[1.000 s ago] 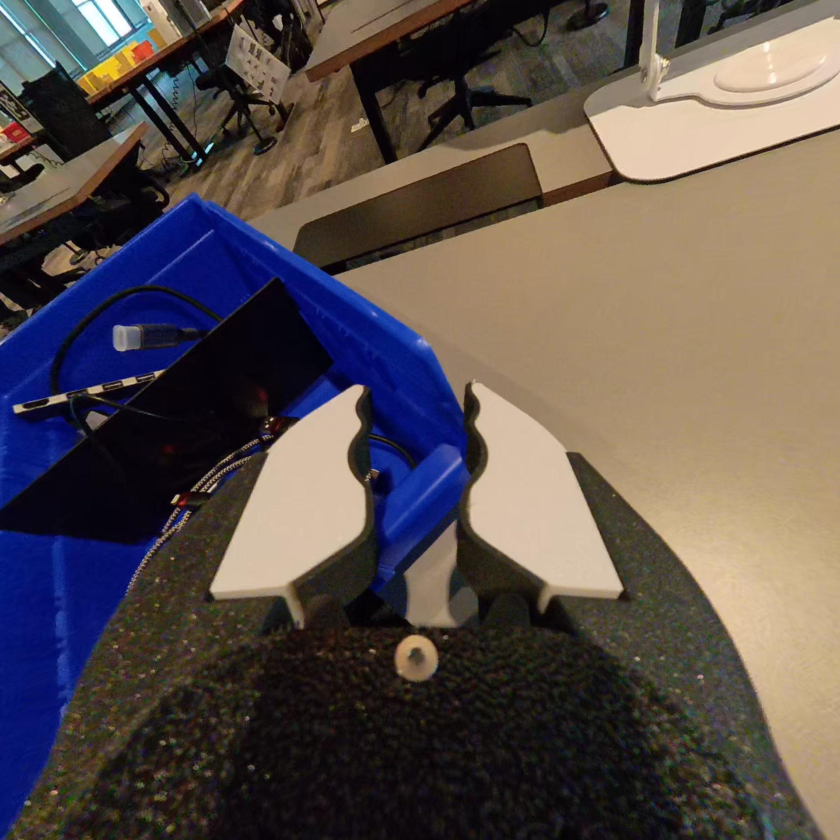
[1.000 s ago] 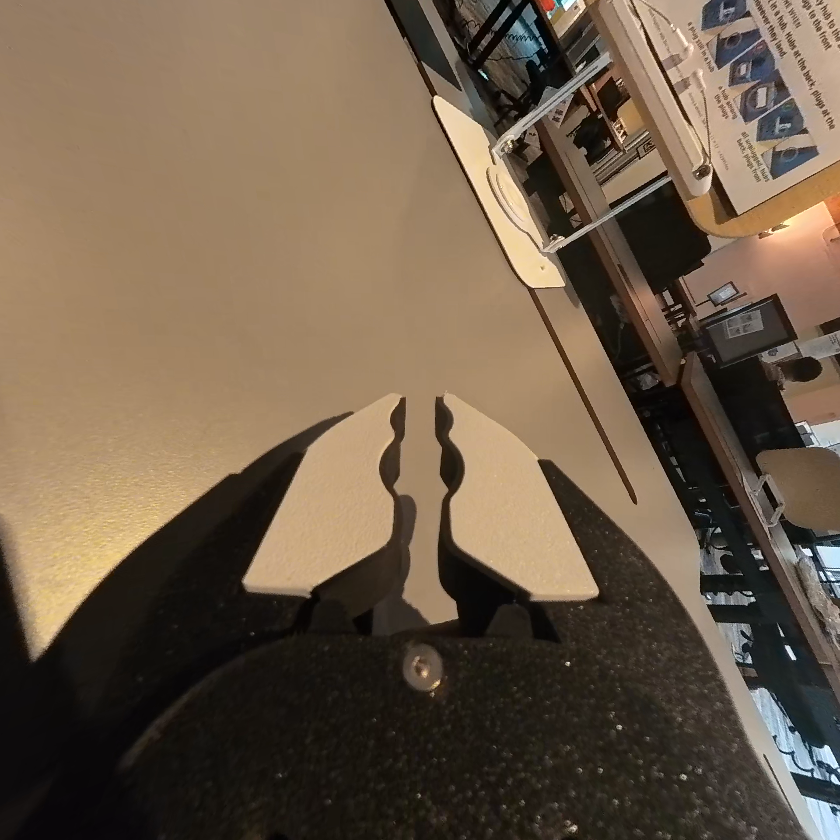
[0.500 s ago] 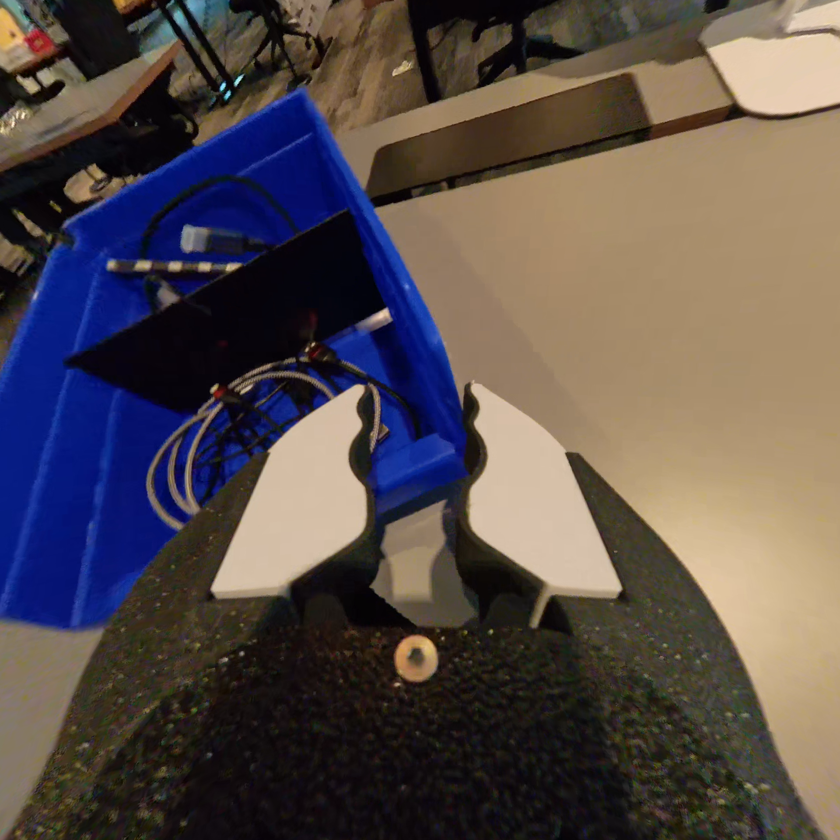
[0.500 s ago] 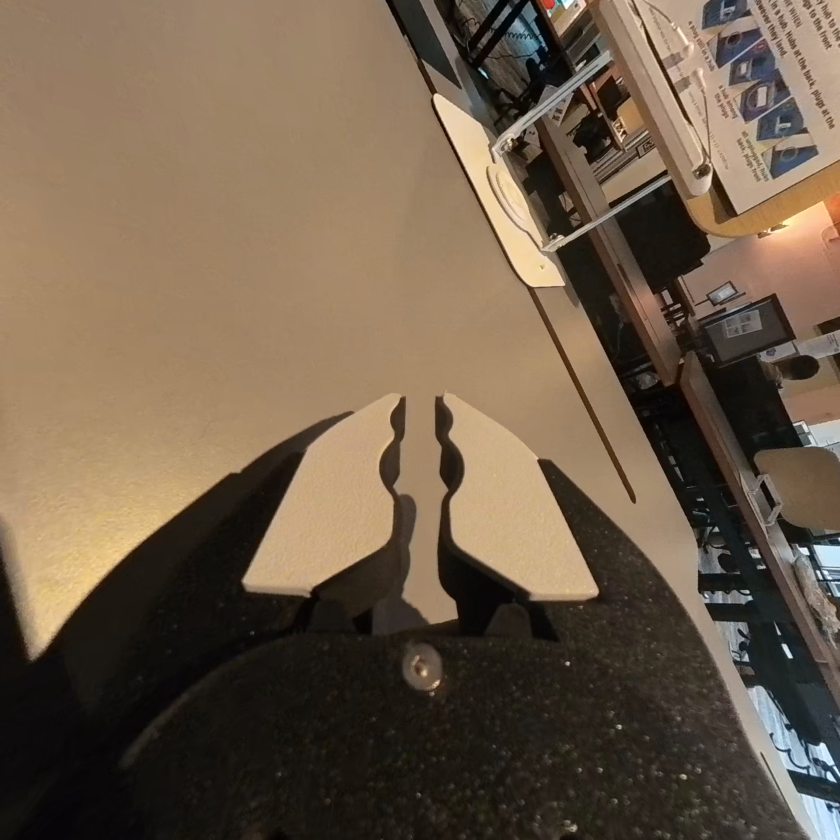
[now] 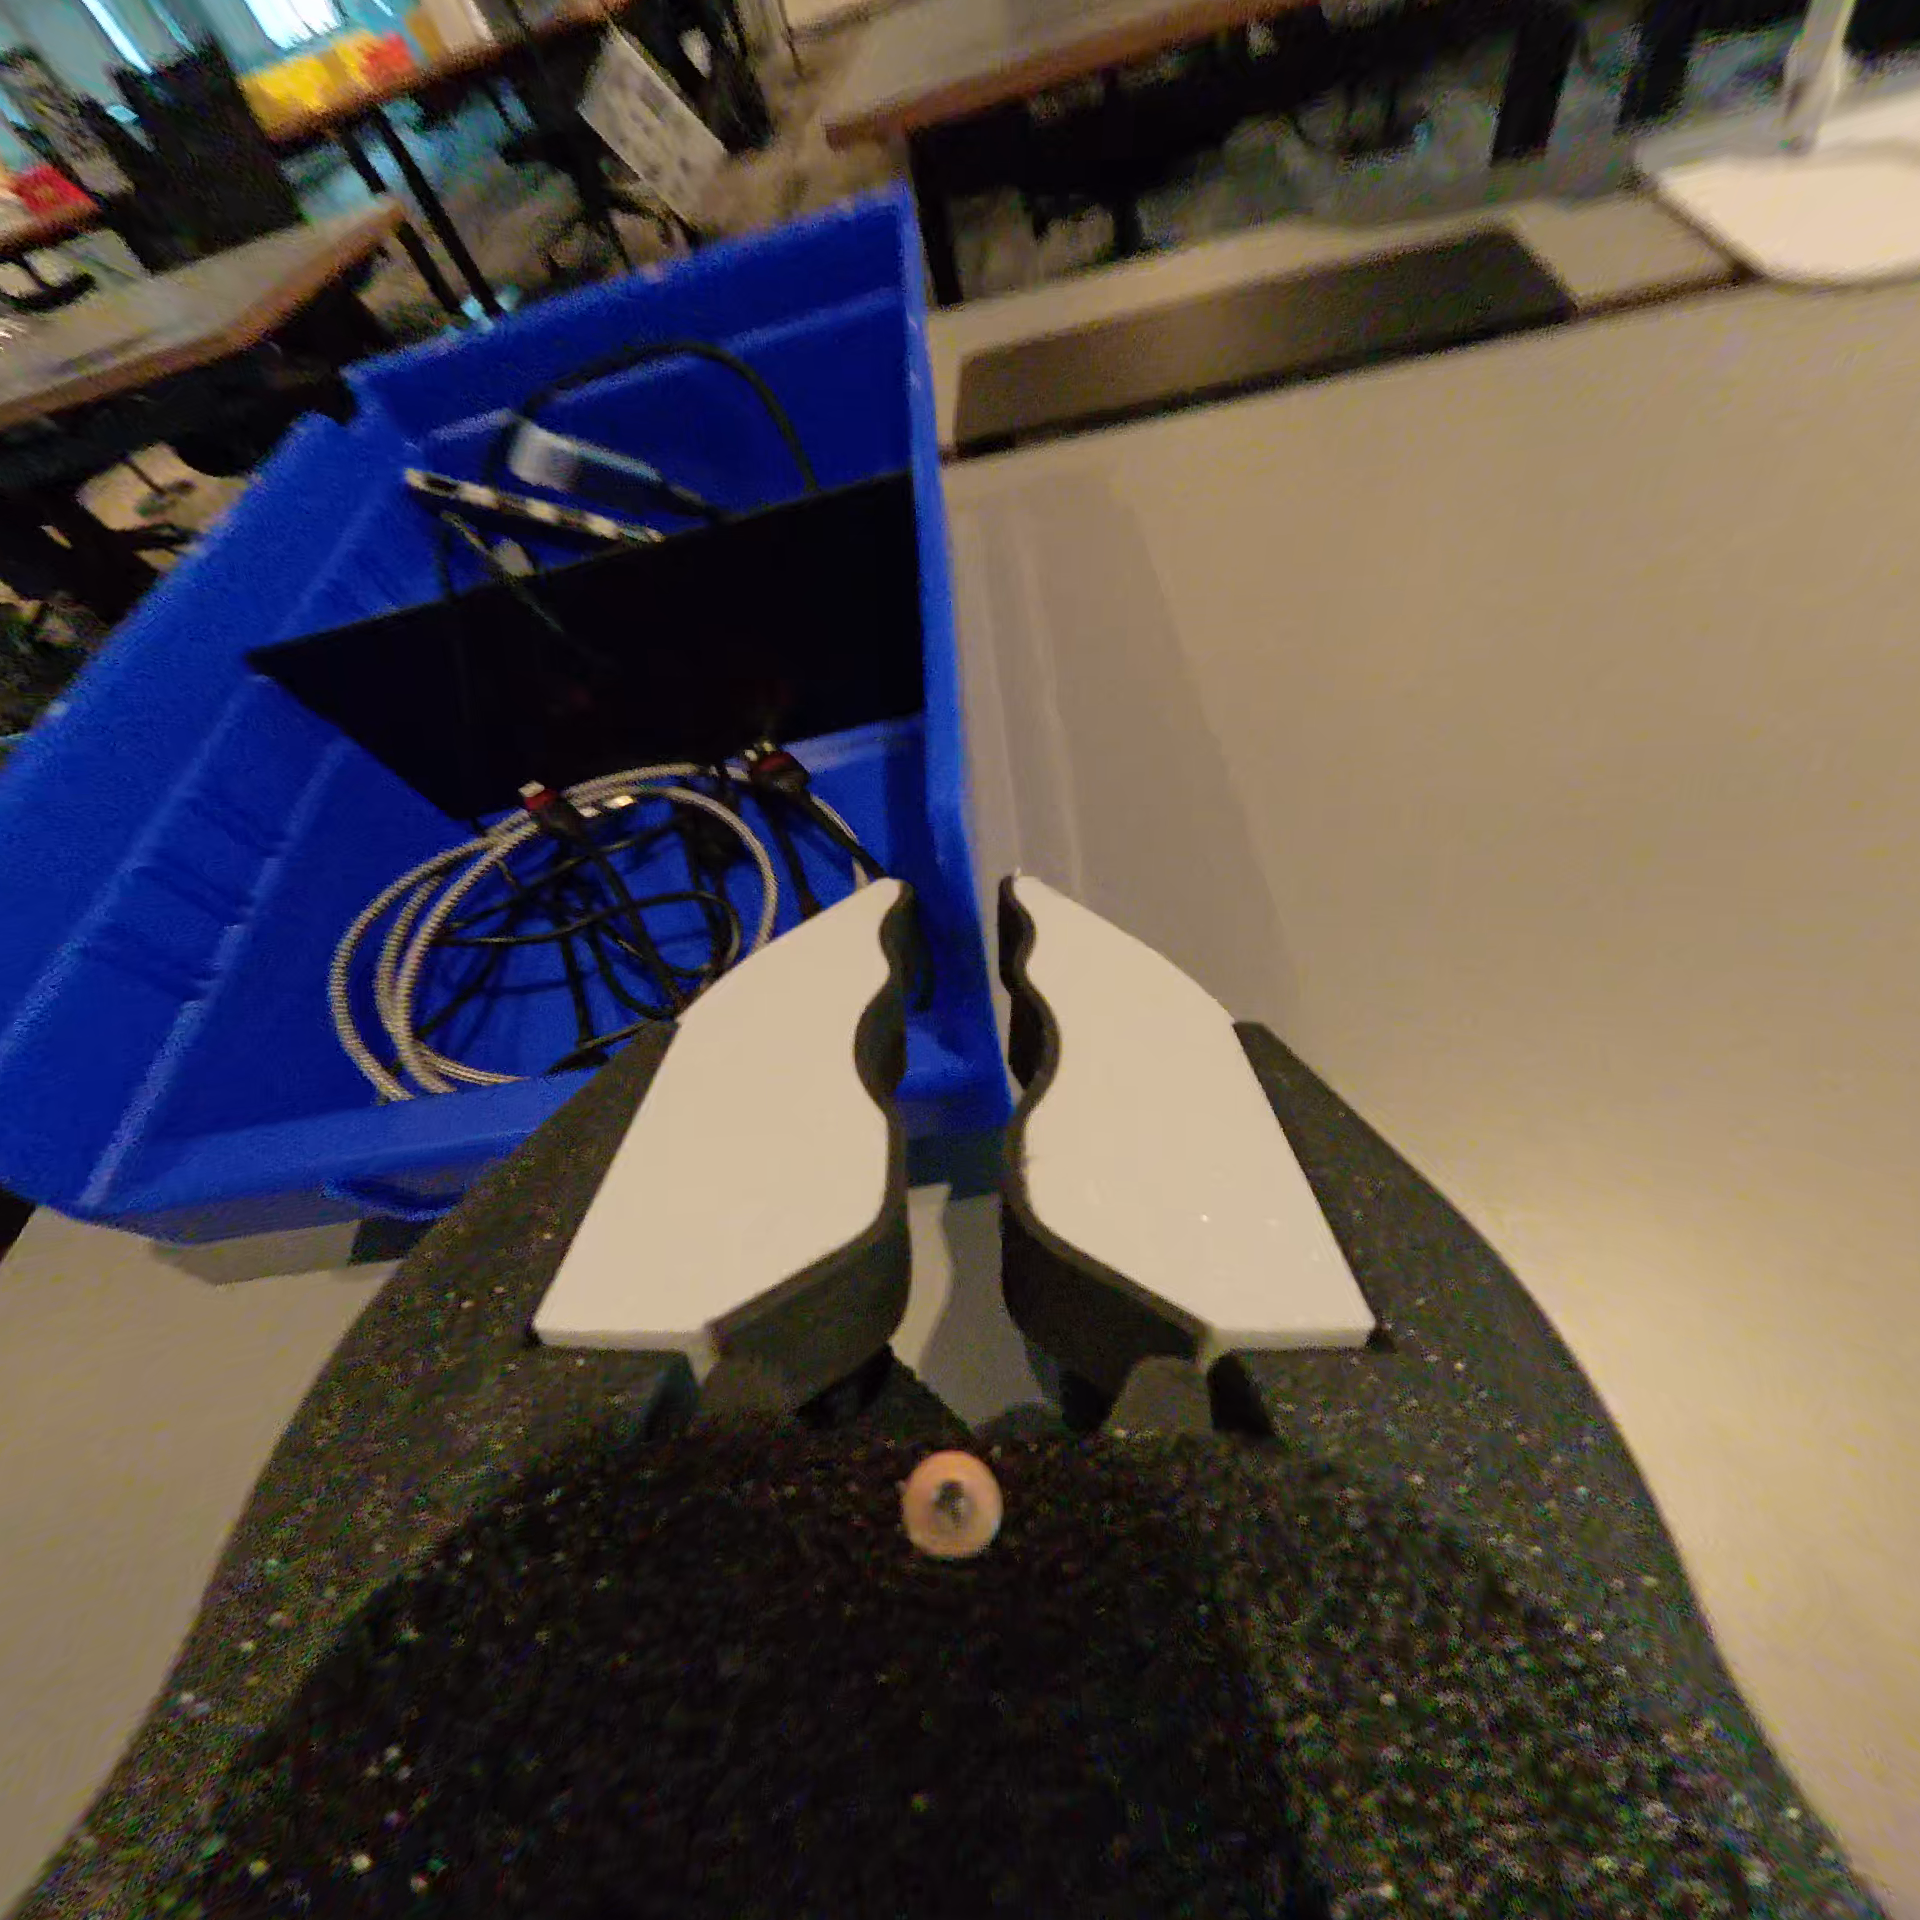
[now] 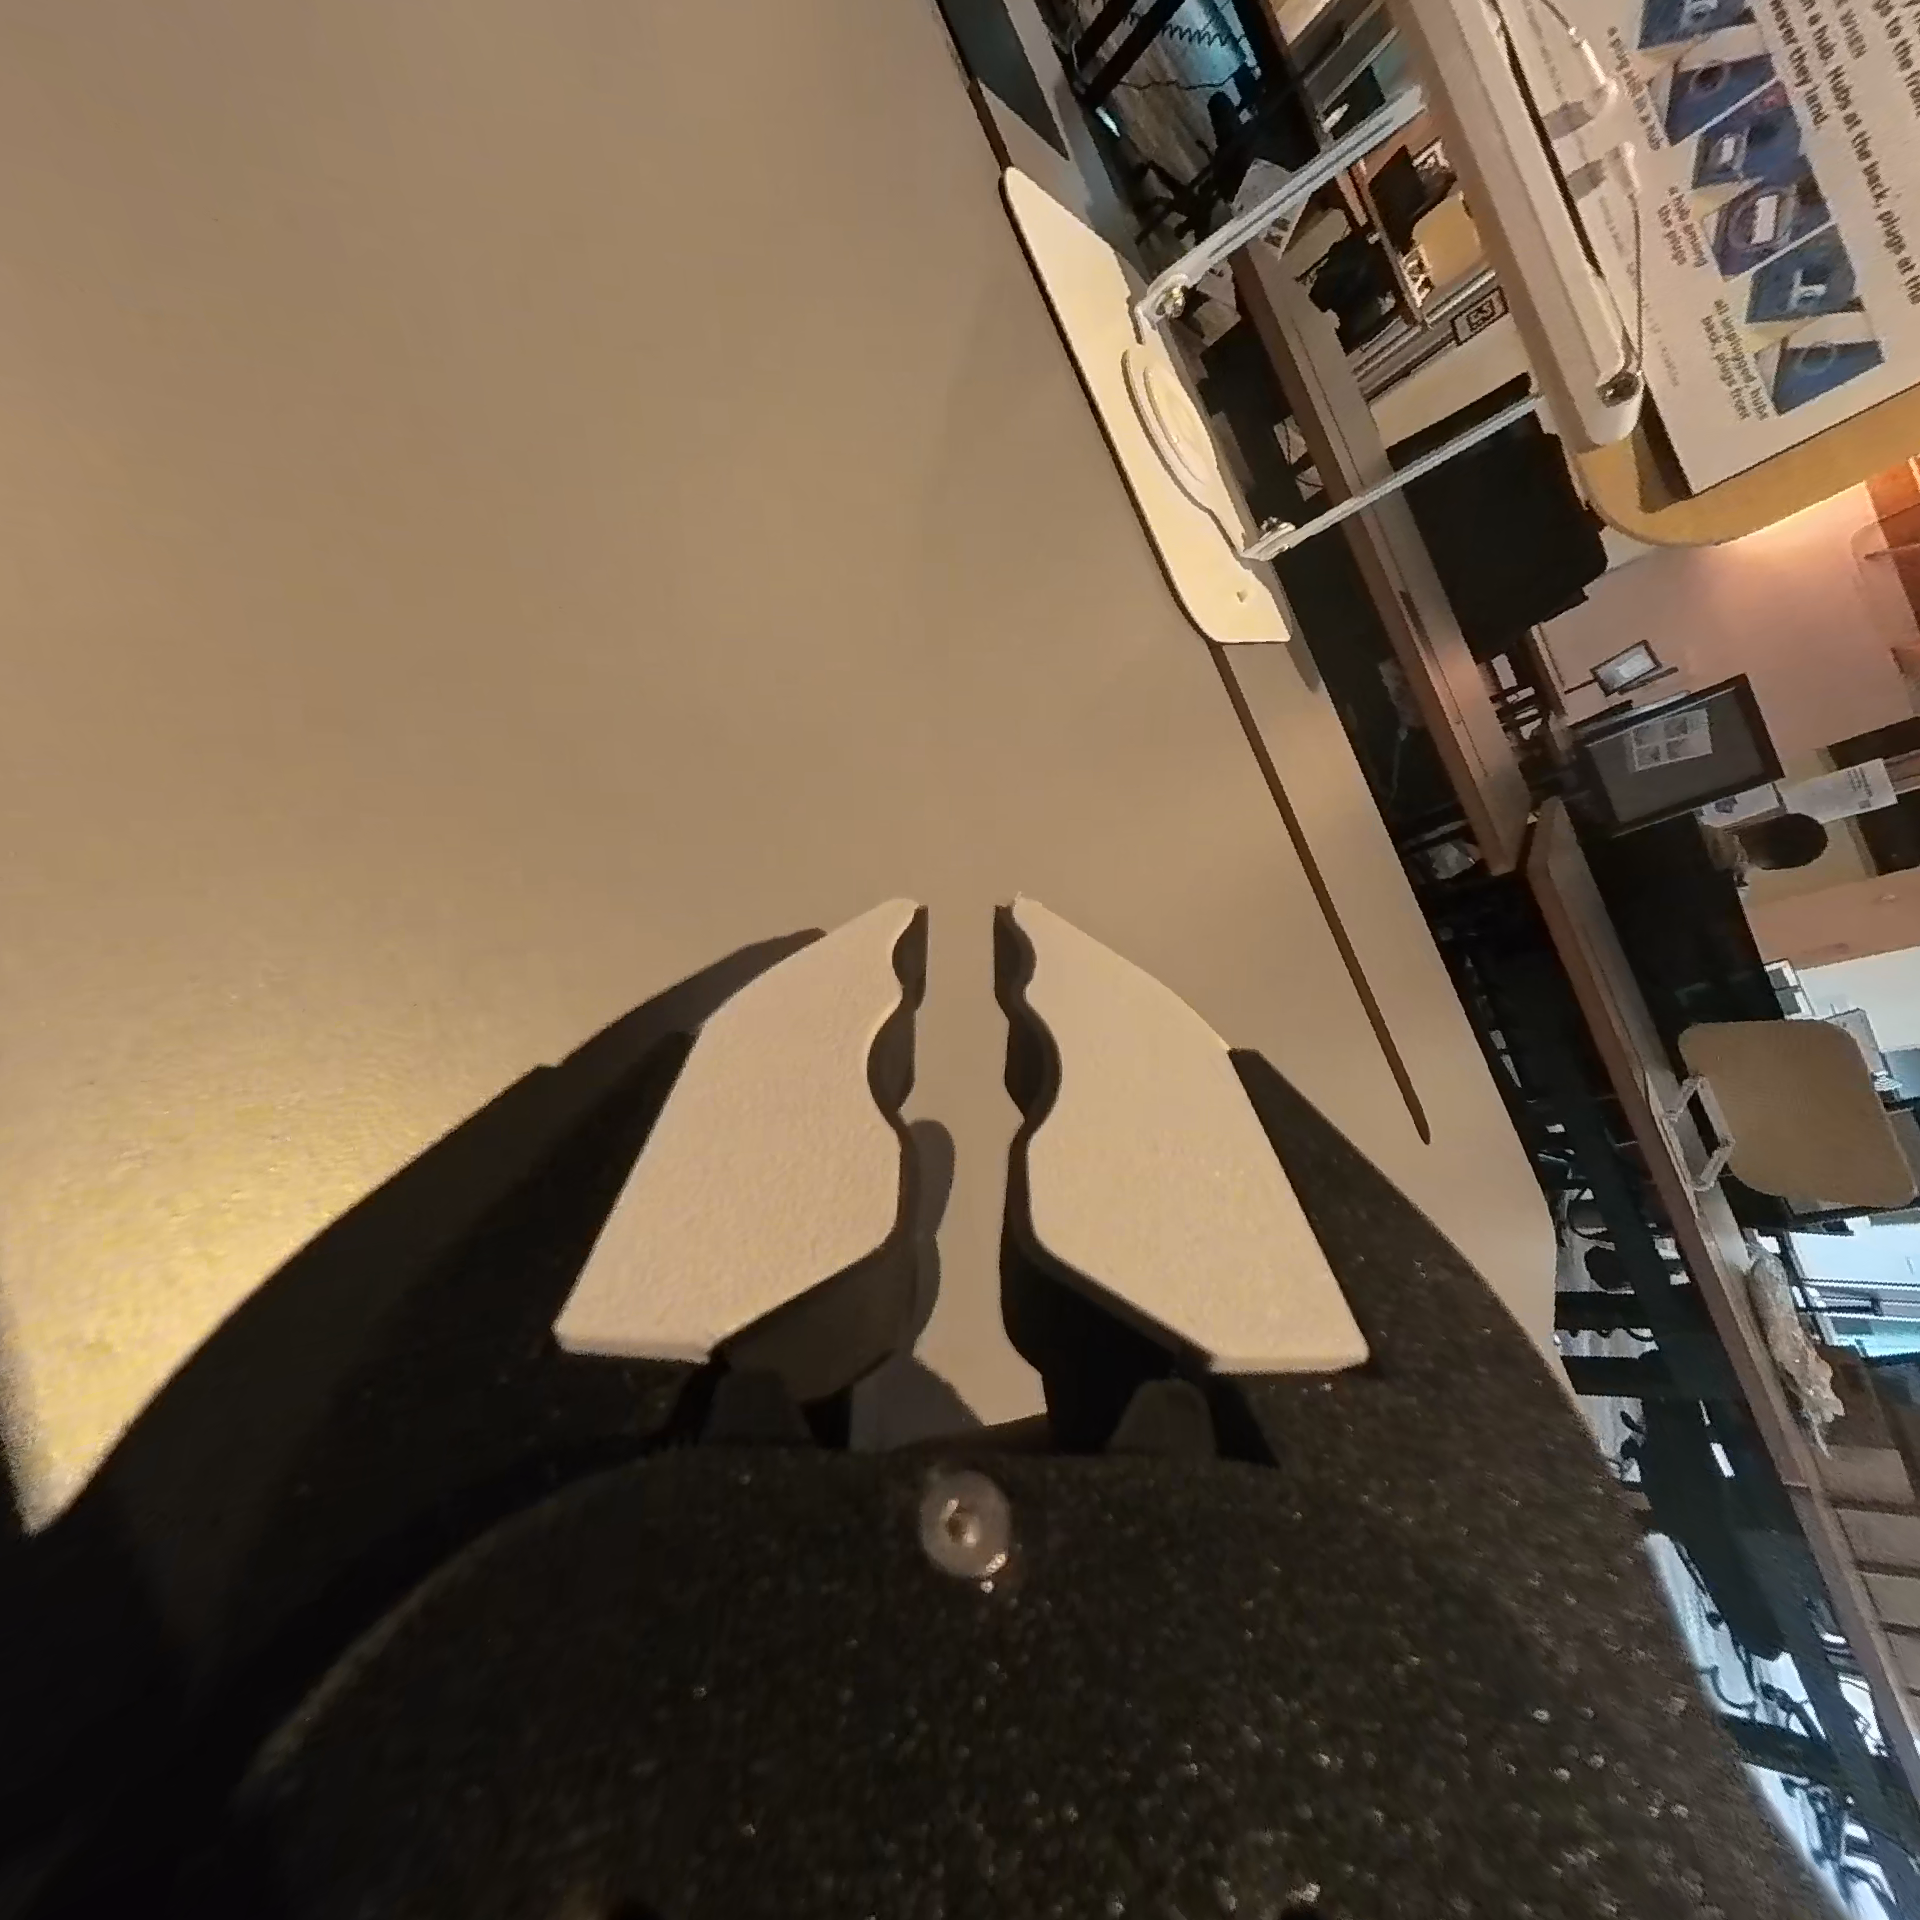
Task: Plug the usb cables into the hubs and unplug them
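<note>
A blue bin [image 5: 187, 831] stands on the grey table [image 5: 1455, 727]. A black divider [image 5: 644, 665] splits it. Behind the divider lie a slim USB hub [image 5: 520, 509] and a black cable with a silver plug [image 5: 545, 457]. In front lie a coiled braided cable [image 5: 384, 966] and black cables with red-tipped plugs [image 5: 774, 769]. My left gripper [image 5: 953, 894] is closed on the bin's near right corner, whose wall shows between the fingers. My right gripper [image 6: 961, 914] rests low over bare table [image 6: 520, 520], nearly closed and empty.
A white lamp base [image 6: 1174, 416] with a thin arm stands at the table's far edge; it also shows in the left wrist view [image 5: 1808, 208]. A dark slot [image 5: 1247, 312] runs along the back edge. Other desks and chairs lie beyond the table. Left tips to right tips: about 55 centimeters.
My left gripper's fingers have closed in on the bin's corner, and its view has risen and swung to look down into the bin. The right gripper has not moved.
</note>
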